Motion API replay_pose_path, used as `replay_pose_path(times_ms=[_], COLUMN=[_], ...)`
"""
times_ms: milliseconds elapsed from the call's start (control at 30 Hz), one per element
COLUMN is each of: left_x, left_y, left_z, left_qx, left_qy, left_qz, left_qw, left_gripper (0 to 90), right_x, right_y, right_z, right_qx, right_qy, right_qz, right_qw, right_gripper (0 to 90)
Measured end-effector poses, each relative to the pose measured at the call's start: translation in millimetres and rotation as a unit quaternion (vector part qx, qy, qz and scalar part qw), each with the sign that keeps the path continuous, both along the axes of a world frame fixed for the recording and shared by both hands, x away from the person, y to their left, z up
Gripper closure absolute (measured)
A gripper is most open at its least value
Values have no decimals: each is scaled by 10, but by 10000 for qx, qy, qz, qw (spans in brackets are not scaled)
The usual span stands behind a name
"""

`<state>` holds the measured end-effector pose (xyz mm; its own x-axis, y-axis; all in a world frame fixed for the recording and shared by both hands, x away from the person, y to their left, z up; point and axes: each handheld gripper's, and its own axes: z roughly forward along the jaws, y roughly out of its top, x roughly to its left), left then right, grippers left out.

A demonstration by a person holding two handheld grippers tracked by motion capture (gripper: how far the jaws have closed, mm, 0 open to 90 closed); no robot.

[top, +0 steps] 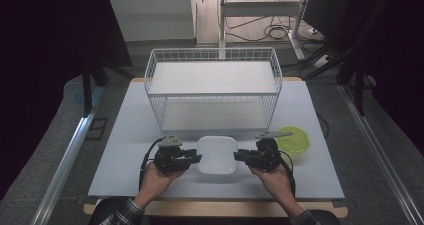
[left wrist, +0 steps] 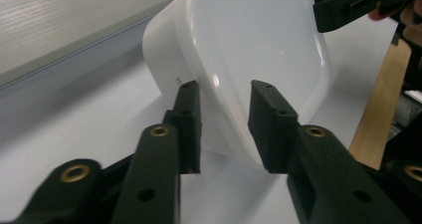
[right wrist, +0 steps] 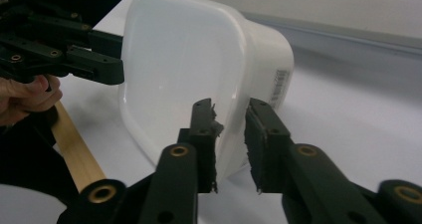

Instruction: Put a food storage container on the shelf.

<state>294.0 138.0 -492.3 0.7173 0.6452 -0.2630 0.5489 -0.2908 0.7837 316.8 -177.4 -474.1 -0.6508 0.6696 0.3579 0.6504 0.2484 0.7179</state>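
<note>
A white, rounded-square plastic tub sits near the front middle of the pale table, between both hands. My left gripper reaches its left rim and my right gripper its right rim. In the left gripper view the tub has its wall between my left gripper's jaws, one pad outside and one inside, with a narrow gap still showing. In the right gripper view my right gripper straddles the tub's wall the same way. Whether the tub rests on the table I cannot tell.
A white two-tier wire rack stands behind the tub, both shelves bare. A lime-green bowl lies just right of my right hand. The table's wooden front edge runs close under the forearms.
</note>
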Motion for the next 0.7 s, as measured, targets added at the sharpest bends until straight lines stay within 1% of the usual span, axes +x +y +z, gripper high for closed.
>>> replay_pose_path(times_ms=[33, 67, 133, 233, 333, 433, 467, 500, 567, 600, 633, 700], left_x=[3, 10, 25, 25, 18, 6, 6, 9, 13, 13, 15, 21], left_y=[5, 13, 37, 42, 52, 60, 60, 62, 72, 72, 76, 83], left_z=[-5, -10, -30, -28, 0, 64, 64, 81, 132, 132, 150, 186], left_qx=[-5, -56, -160, -169, -136, -158, -158, -165, -220, -220, -222, -212], left_qy=[-4, 42, 89, 91, -5, -112, -112, -146, -179, -179, -202, -239], left_qz=[23, 40, 122, 193, 241, 309, 309, 303, 339, 339, 338, 356], left_qw=[10000, 10000, 9998, 9996, 9996, 9993, 9993, 9993, 9990, 9990, 9990, 9989], left_gripper=[760, 760, 772, 787, 790, 789, 790, 790, 789, 789, 789, 789], right_x=[-13, -13, -38, -52, -59, -73, -73, -79, -80, -80, -73, -70], right_y=[5, 5, 33, 53, 79, 97, 97, 100, 104, 104, 106, 108], right_z=[2, 2, 0, -4, -3, 43, 43, 67, 128, 128, 165, 184], right_qx=[-22, -22, -60, -119, -146, -176, -176, -205, -168, -168, -133, -123], right_qy=[-101, -101, -236, -298, -368, -503, -503, -550, -672, -672, -738, -743], right_qz=[-40, -40, -89, -99, -95, -75, -75, -71, -70, -70, -64, -57], right_qw=[9999, 9999, 9997, 9994, 9992, 9985, 9985, 9982, 9976, 9976, 9972, 9971], right_gripper=[785, 785, 786, 786, 785, 785, 785, 785, 785, 785, 785, 786])
